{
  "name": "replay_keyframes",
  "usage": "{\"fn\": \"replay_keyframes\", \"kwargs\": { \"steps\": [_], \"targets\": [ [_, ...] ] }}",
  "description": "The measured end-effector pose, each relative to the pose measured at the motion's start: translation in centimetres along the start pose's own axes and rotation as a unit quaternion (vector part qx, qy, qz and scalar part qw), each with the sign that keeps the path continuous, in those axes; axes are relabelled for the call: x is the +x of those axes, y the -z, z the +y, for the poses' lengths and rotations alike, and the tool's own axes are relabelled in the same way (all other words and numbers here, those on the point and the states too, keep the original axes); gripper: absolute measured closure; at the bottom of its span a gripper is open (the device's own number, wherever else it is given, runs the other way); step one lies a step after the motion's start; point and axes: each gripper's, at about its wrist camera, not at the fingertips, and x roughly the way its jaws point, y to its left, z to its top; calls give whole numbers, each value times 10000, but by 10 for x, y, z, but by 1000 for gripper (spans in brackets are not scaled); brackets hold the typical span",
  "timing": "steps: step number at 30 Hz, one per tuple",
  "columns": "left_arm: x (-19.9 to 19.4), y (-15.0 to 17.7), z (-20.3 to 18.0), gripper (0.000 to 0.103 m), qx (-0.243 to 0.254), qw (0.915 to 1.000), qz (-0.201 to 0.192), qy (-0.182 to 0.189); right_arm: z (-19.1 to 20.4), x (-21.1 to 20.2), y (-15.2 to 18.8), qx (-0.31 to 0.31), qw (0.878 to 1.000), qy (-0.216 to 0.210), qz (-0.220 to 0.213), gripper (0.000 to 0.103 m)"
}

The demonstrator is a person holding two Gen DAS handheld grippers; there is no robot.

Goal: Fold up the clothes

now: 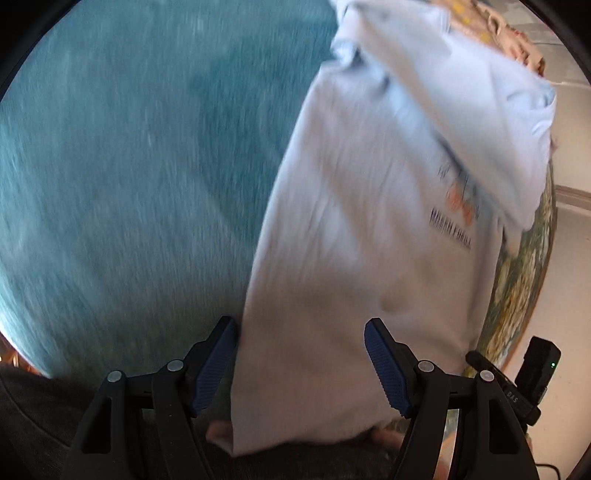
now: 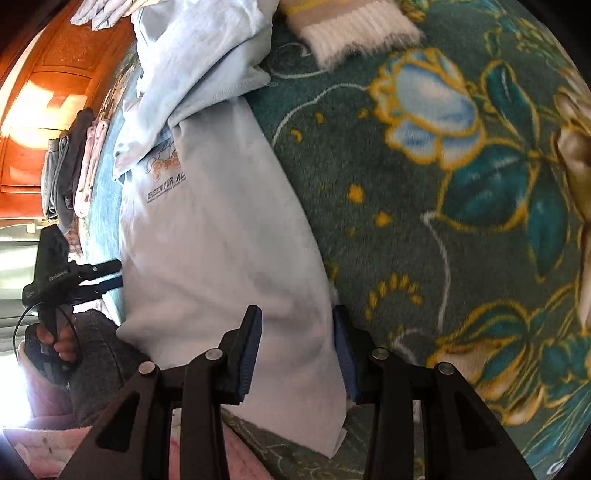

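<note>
Fabric of a pale blue T-shirt (image 1: 369, 229) filled the right half of the left wrist view, folded lengthwise into a long narrow band that ran away from the camera. A small print sat partway up: an orange motif above a line of dark letters, too blurred there to read. In the right wrist view the same garment (image 2: 221, 240) showed the print more sharply, with an orange outline drawing and dark words beginning "GREEN FOR" half covered by a fold. Its far end was bunched and rumpled, with loose layers heaped over the flat band, while the near part lay smooth with soft creases.

The shirt lay on a teal floral blanket (image 2: 461, 229) with blue blossoms outlined in yellow; in the left view a plainer teal surface (image 1: 129, 184) lay to its left.

The left gripper (image 1: 301, 363) had its jaws spread wide, its blue pads standing at either side of the near end of the band without pressing it. The right gripper (image 2: 297, 352) likewise had its jaws apart, the cloth passing between them, loose.

A white fringed cloth (image 2: 354, 29) lay beyond the shirt, and a stack of folded clothes (image 2: 70, 166) sat near a wooden panel (image 2: 44, 92).
</note>
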Motion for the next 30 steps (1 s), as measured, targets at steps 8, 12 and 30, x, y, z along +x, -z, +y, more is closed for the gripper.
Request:
{"fn": "replay_keyframes", "kwargs": {
  "steps": [8,12,30],
  "targets": [
    [0,15,9,87,-107,9999,-23,26,9,8,22,28,9998,187,36,87],
    [-15,19,12,96,-91,9985,-421,349,17,4,18,135,9999,-93,49,99],
    [-51,0,38,34,-270,9889,-1118,941,49,-36,-79,-150,9936,-369,-1056,70]
  ]
}}
